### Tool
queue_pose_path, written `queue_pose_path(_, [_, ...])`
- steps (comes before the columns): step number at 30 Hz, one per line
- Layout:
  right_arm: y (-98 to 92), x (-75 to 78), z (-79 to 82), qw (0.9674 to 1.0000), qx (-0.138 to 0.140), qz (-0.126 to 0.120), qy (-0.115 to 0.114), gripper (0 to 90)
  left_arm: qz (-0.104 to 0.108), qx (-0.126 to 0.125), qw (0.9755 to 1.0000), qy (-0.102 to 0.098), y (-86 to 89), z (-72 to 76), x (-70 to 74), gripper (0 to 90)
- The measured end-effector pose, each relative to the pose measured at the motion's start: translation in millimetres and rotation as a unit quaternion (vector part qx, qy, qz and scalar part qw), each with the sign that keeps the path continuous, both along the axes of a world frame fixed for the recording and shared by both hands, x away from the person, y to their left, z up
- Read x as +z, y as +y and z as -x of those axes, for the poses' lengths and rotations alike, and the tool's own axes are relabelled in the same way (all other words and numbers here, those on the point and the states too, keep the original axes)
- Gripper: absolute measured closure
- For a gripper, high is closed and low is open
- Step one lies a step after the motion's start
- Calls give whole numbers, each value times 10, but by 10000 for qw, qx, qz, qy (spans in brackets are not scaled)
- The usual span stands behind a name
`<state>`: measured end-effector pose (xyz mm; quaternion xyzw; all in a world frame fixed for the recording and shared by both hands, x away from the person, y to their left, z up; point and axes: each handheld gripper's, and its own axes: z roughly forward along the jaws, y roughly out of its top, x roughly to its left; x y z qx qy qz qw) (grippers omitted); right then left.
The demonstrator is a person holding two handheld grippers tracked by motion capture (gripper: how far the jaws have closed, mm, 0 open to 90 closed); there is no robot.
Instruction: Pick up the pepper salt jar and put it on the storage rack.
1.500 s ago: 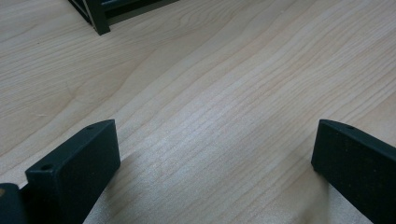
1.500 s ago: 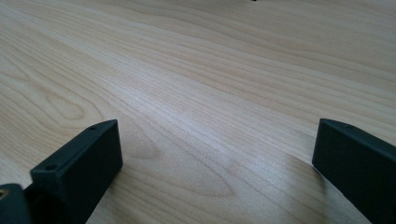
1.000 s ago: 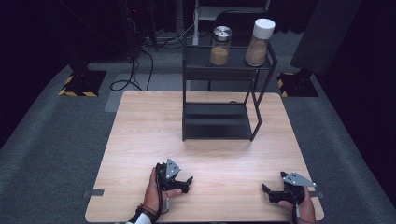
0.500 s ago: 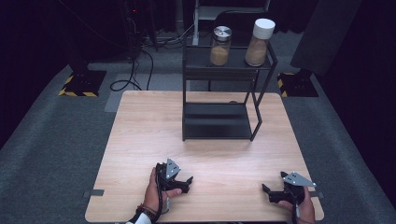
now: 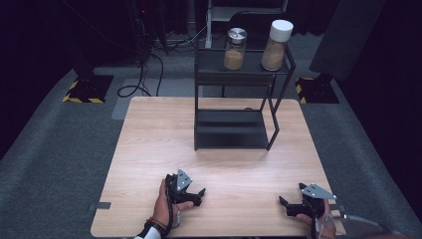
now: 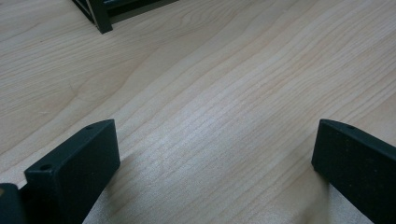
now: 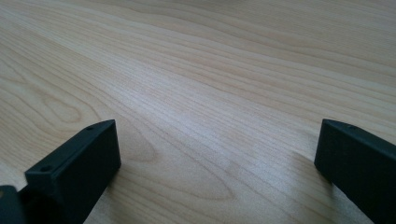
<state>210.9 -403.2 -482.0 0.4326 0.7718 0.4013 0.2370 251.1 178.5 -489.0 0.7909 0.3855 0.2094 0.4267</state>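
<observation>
Both sets of jaws are standing wide apart over bare wood (nothing between them). The left gripper (image 5: 191, 191) and right gripper (image 5: 293, 205) are resting low on the tabletop (image 5: 149, 149), well short of the black rack (image 5: 234, 127).

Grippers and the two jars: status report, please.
Left gripper and right gripper open, empty, low at the table's near edge. Two jars upright on the black shelf's top tier, untouched. Nothing between.
</observation>
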Motion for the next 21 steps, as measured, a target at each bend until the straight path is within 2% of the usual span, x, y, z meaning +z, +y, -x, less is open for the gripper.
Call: queue_pose_path(21, [-50,-1,-67,9997,257,-3,-7,0,-14,-6,10000,9,-22,-23,5,5])
